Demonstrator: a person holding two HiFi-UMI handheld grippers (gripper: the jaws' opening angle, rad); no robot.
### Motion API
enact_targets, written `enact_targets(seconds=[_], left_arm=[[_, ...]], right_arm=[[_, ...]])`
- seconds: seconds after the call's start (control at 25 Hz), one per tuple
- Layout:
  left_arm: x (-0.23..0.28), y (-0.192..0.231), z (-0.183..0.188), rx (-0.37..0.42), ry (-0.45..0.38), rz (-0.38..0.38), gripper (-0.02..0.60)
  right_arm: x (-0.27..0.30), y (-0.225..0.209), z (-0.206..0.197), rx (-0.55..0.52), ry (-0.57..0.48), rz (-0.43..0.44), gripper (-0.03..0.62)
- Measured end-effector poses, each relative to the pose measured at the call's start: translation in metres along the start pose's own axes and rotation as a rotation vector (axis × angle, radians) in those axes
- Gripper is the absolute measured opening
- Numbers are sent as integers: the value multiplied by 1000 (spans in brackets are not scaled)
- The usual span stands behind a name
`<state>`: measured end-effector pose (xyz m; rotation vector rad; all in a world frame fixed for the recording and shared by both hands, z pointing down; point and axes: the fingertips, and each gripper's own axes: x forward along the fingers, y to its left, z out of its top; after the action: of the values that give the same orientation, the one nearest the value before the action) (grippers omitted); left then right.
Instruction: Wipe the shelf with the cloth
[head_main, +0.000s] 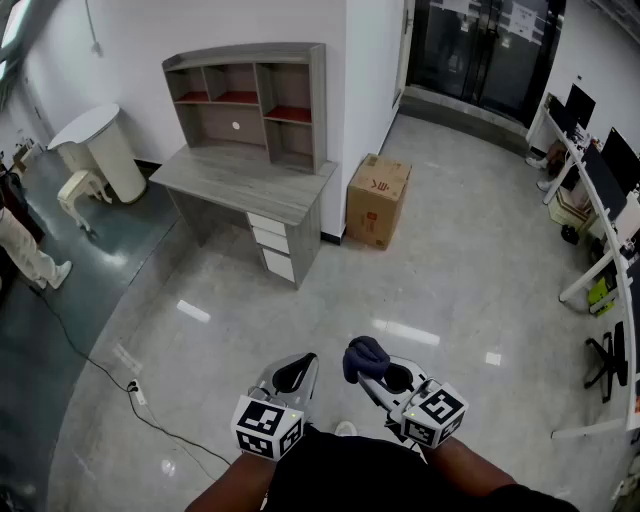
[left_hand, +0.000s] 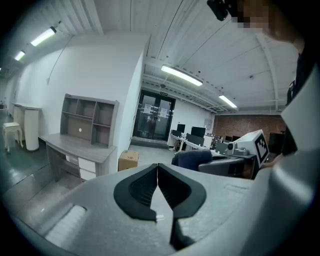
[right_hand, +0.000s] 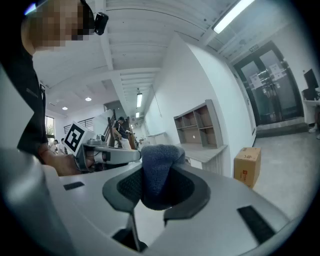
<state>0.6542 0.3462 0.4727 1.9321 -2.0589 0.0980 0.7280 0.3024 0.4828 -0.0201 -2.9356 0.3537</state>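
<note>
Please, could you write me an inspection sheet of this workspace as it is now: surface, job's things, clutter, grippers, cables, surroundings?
Surface: desk top is grey, nothing seen on it; it is well ahead of the person.
Job's things: shelf stands on the desk against the wall; dark blue cloth is held in the right hand-held gripper.
Clutter: cardboard box on the floor beside the desk.
Grippers: left hand-held gripper shut, empty; right one shut on the cloth.
Cables: one black cable lies across the floor at left.
Surroundings: glass doors behind, monitors on desks at right, a person at the left edge.
</note>
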Motion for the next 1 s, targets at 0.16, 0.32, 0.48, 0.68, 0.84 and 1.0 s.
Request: enact_targets(seconds=[0.16,0.32,0.48,0.68,0.84,1.0], left_arm=[[4,3,4,9,5,-10,9],[6,11,6,10,11,-13,9],[8,15,9,17,8,-20,11],[9,30,13,19,15,-25,10],[11,49,11,8,18,-24,10],[7,78,10,-10,20,-9,11]], right_arm=[[9,-2,4,-2,-2,3,115],[17,-1,8,-11,-2,9,115],[23,-2,10,-12,-3,7,115],[41,1,13,-16,9,11,124],[58,6,14,-14,2,30,126],[83,11,14,-14,12,42,126]])
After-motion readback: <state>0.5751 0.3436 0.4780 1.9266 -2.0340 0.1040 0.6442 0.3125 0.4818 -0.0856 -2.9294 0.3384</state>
